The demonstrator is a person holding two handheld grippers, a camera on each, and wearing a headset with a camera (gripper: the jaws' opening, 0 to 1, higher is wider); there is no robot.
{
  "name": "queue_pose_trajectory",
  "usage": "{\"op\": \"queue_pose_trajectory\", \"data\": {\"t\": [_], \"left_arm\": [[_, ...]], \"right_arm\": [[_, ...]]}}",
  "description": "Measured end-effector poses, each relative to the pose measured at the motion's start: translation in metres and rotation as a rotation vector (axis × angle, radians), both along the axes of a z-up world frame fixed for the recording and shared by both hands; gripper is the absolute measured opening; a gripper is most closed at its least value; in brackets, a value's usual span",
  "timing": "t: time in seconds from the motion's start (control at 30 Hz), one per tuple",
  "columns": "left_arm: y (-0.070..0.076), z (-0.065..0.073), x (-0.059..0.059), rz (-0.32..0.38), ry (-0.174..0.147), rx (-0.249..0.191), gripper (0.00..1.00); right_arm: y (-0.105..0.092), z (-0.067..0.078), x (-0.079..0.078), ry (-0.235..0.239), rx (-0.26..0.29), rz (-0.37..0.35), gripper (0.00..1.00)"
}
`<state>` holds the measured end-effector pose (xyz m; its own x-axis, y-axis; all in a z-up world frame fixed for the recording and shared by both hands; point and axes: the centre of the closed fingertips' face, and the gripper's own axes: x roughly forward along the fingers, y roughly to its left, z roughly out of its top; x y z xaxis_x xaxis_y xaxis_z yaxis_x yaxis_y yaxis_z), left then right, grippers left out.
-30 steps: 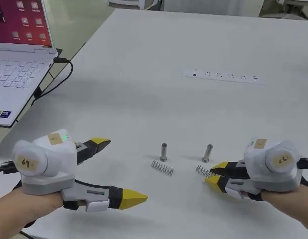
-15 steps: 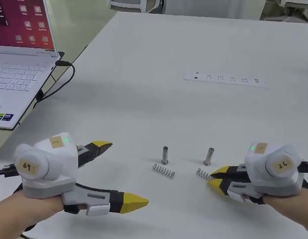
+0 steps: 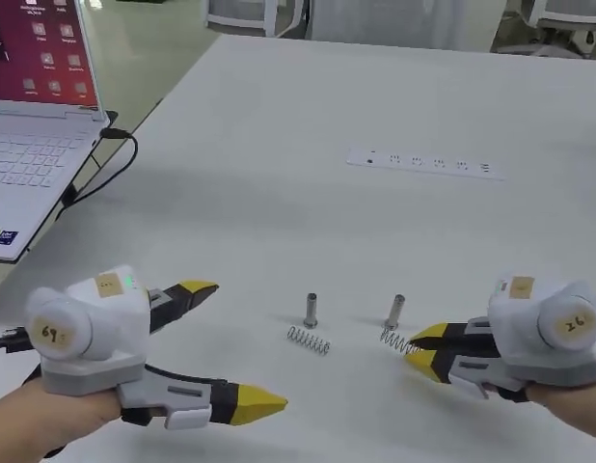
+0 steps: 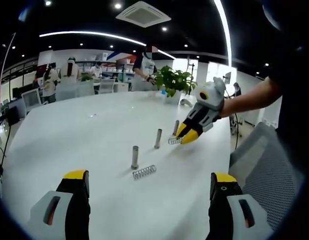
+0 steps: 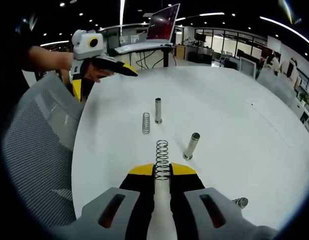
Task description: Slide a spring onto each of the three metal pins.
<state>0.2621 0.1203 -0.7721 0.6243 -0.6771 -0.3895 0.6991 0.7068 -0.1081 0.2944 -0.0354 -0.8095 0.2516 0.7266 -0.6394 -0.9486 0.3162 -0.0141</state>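
Two short metal pins [image 3: 311, 311] [image 3: 395, 312] stand upright on the white table [image 3: 279, 193]. A loose spring [image 3: 308, 340] lies just in front of the left pin. My right gripper [image 3: 420, 349] is shut on the end of a second spring [image 3: 394, 340], which sticks out toward the right pin's base. In the right gripper view this spring [image 5: 162, 150] points forward from the closed jaws, left of a pin [image 5: 191, 145]. My left gripper [image 3: 230, 344] is open and holds nothing, well left of the pins. The left gripper view shows three pins [image 4: 135, 157] [image 4: 158, 138] [image 4: 176, 127] in a row.
An open laptop [image 3: 28, 125] with a black cable [image 3: 105, 164] sits at the table's far left. A white power strip [image 3: 423, 162] lies beyond the pins. A mesh chair [image 5: 39, 150] stands off the near table edge.
The head camera has shifted a little. Both grippers, the pins and the springs keep nearly the same places, and the right gripper still holds its spring.
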Motion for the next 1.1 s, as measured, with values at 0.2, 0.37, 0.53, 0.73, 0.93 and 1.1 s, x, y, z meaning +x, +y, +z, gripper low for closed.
{"op": "queue_pose_trajectory", "data": {"t": [0.2, 0.37, 0.53, 0.73, 0.93, 1.1], "left_arm": [[-0.002, 0.006, 0.002, -0.003, -0.027, -0.015, 0.97], [-0.008, 0.013, 0.003, -0.014, -0.042, -0.059, 0.92], [-0.020, 0.018, 0.001, -0.047, -0.069, -0.062, 0.89], [-0.027, 0.015, 0.001, -0.068, -0.070, -0.049, 0.81], [-0.033, 0.018, -0.011, -0.116, -0.020, -0.122, 0.65], [-0.037, 0.016, -0.016, -0.176, -0.006, -0.102, 0.53]], "right_arm": [[-0.009, 0.016, -0.005, 0.007, 0.024, 0.003, 0.08], [-0.014, 0.025, -0.010, 0.005, 0.021, 0.028, 0.08], [-0.017, 0.030, -0.016, 0.011, 0.029, 0.033, 0.08], [-0.020, 0.033, -0.023, 0.014, 0.032, 0.042, 0.08], [-0.022, 0.032, -0.029, 0.012, 0.011, 0.061, 0.08], [-0.024, 0.034, -0.033, 0.007, 0.004, 0.078, 0.08]]}}
